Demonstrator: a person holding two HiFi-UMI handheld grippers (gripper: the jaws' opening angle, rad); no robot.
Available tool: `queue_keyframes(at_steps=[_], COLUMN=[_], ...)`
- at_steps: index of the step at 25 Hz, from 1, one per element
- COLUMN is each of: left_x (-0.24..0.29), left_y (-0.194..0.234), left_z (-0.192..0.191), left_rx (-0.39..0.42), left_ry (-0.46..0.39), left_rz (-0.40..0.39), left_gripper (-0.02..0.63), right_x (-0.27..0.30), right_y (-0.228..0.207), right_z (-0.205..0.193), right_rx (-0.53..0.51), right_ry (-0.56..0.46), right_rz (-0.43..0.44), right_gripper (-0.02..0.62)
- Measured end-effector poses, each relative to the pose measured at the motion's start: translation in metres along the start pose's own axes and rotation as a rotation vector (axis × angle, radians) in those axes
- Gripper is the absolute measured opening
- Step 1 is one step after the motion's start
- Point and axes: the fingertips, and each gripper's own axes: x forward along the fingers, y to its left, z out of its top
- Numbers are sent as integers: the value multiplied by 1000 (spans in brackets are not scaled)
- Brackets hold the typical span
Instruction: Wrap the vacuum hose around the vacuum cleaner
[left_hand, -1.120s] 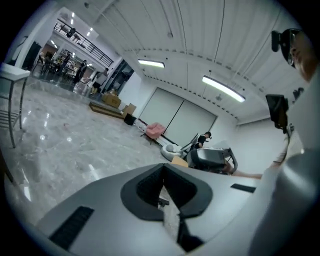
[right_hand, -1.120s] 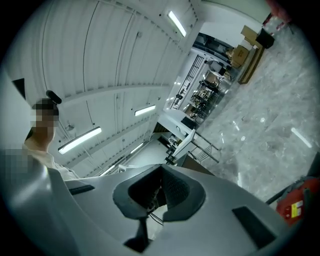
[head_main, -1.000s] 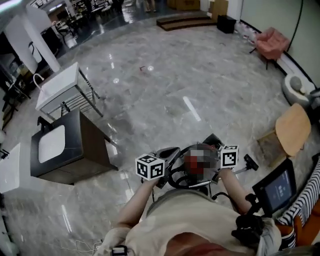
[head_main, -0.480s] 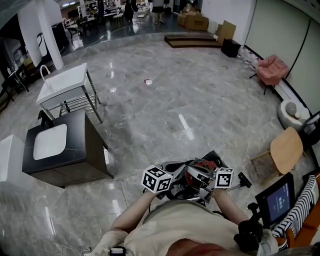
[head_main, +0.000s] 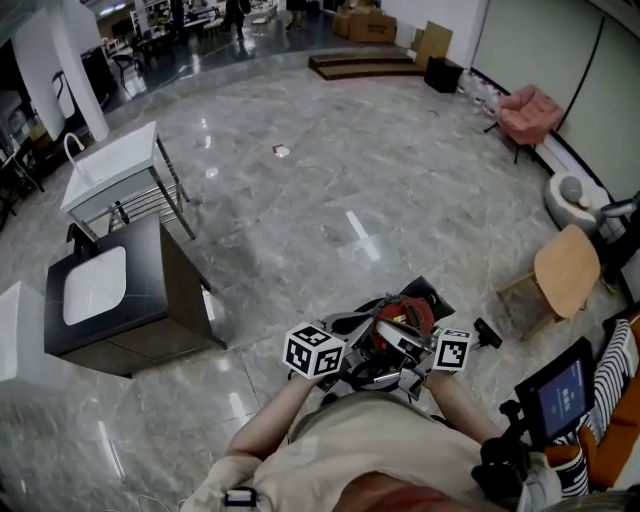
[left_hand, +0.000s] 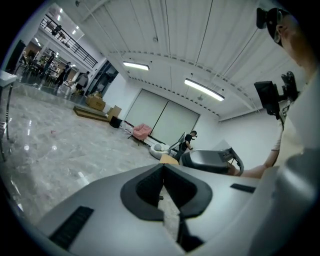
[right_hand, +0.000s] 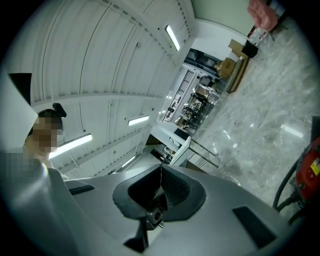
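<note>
- Left gripper (left_hand: 163, 171): jaws pressed together, nothing between them. It points out across the room, not at the task thing.
- Right gripper (right_hand: 161, 172): jaws together too, empty, tipped a bit upward. The red vacuum (head_main: 402, 322) just shows at the edge of its view.
- The vacuum stands on the floor (head_main: 300, 220) right in front of me, between my two grippers and well apart from the cabinet (head_main: 150, 300) on the left and the chair (head_main: 565, 268) on the right.
- The black hose (head_main: 360, 377) lies in loops against the vacuum's near side. I can't tell if it is fully wrapped.
- Why like this, my guess: I hold both grippers either side of the vacuum, closed and idle. I'm either between grabs or done with the loop, and neither is carrying the hose now.
- Versus a second ago: both marker cubes sit lower in the head view, nearer my chest, so I read it as my hands pulling back. The jaws were closed then as well. The vacuum is in the same floor spot, and the hose loop looks tighter to it.
</note>
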Motion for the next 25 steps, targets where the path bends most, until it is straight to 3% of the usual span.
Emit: queue_keyframes(at_steps=[5, 8, 13, 18, 25], left_x=[10, 11, 29, 49, 39], left_y=[-21, -46, -99, -138, -178], left_z=[-8, -12, -25, -47, -108], left_rx=[30, 106, 198, 176, 80], left_ry=[-12, -6, 31, 83, 209], left_rz=[52, 88, 72, 59, 140], left_gripper=[6, 6, 6, 6, 6], right_x=[-42, -74, -137, -169, -205], right_y=[3, 6, 4, 24, 46], right_z=[0, -8, -16, -21, -63], right_rx=[98, 175, 281, 197, 274], right_ry=[-155, -250, -374, -320, -195], right_rz=[31, 46, 95, 140, 175], right_gripper=[5, 5, 5, 5, 5])
